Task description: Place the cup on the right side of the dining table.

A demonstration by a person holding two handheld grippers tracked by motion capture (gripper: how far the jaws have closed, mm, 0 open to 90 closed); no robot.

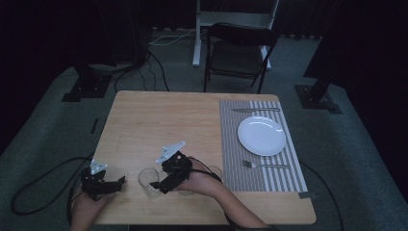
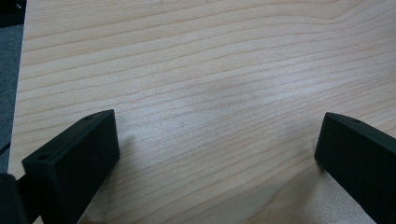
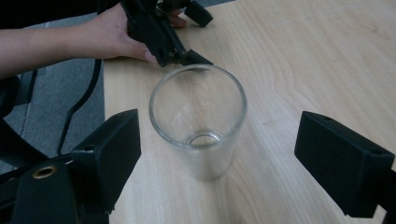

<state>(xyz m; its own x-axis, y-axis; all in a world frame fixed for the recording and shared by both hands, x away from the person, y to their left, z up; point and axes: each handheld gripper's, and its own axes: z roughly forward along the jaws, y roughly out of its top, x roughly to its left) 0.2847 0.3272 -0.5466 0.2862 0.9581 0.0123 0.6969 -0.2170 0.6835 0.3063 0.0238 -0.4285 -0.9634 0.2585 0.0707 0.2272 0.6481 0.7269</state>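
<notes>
Wooden table (image 1: 159,120) bears an upright, empty glass (image 3: 198,121) between open right tongs (image 3: 217,154).

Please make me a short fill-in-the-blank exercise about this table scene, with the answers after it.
1. The right gripper has its jaws open around an upright, empty ____.
2. The white plate lies on a striped ____.
3. Between the plate and the near edge of the mat lies a ____.
4. The left gripper has only bare ____ between its jaws.

Answers: glass; placemat; fork; table
</notes>
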